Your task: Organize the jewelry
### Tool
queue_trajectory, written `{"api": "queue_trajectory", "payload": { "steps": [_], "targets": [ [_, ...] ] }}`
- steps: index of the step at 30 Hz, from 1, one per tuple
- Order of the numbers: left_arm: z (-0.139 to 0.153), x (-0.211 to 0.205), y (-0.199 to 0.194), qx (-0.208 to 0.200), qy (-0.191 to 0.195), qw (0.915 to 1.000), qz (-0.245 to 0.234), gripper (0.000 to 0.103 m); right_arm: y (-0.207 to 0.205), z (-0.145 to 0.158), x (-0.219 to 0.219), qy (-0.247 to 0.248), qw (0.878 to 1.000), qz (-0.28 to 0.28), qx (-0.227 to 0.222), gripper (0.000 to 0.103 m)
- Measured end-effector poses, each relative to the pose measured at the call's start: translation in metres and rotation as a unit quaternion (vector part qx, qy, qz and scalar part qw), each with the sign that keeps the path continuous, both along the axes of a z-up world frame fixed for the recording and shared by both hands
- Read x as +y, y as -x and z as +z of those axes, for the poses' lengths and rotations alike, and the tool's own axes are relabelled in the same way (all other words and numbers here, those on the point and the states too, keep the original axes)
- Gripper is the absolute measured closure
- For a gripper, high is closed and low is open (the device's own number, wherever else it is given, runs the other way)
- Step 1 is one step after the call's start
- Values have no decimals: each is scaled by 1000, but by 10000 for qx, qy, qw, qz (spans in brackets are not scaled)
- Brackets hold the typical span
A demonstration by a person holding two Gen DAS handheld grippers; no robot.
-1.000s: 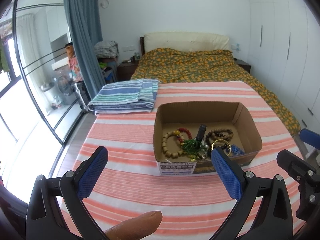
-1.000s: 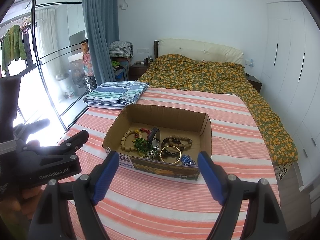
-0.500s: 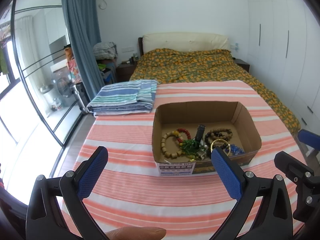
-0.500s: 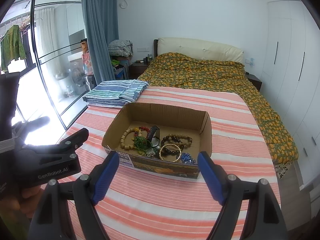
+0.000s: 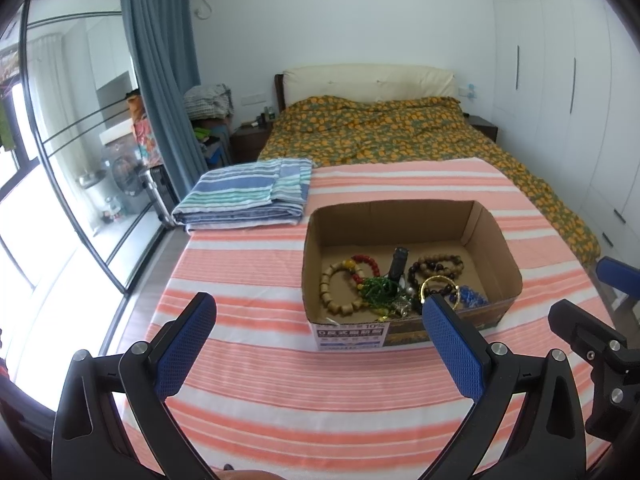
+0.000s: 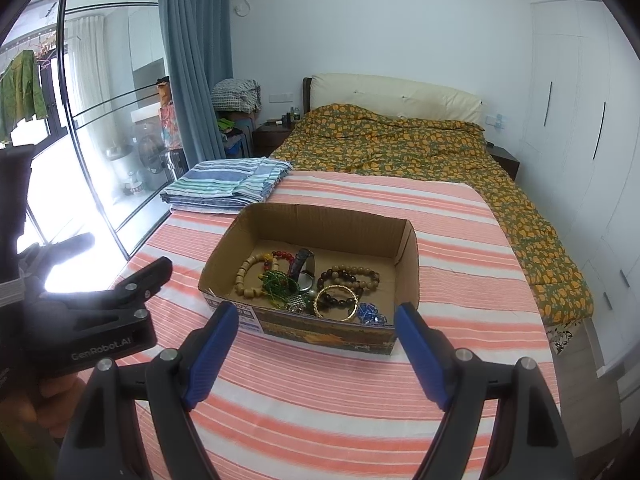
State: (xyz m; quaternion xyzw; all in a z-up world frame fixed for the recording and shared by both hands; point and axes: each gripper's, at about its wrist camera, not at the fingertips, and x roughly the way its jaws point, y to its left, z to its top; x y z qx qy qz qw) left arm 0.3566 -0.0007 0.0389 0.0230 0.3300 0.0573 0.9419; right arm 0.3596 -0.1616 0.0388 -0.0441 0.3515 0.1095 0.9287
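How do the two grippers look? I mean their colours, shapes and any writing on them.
Both are alike. The left gripper and the right gripper have black plastic arms with silver round bolts, and long fingers covered with blue dotted pads. The left gripper's body carries white lettering "GenRobot.AI". No cables or sleeves show.

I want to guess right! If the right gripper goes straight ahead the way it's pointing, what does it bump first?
Probably the near wall of the cardboard box, or the striped cloth just before it; depth is unclear. The right gripper is open and empty.

Matt corrugated cardboard box [image 5: 408, 220], glossy gold metal bangle [image 6: 335, 300], woven striped cloth [image 5: 320, 400]
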Motion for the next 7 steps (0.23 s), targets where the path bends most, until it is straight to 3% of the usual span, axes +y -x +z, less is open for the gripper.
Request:
{"api": "queue_trajectory", "payload": {
  "steps": [4,7],
  "targets": [
    [-2,3,7,-81,-85,9999,-29,0,5,-7,5,-51,9999,66,66,21],
    [-9,7,14,-30,-470,9989,-50,0,8,-15,3,-117,9997,101,186,21]
  ]
}}
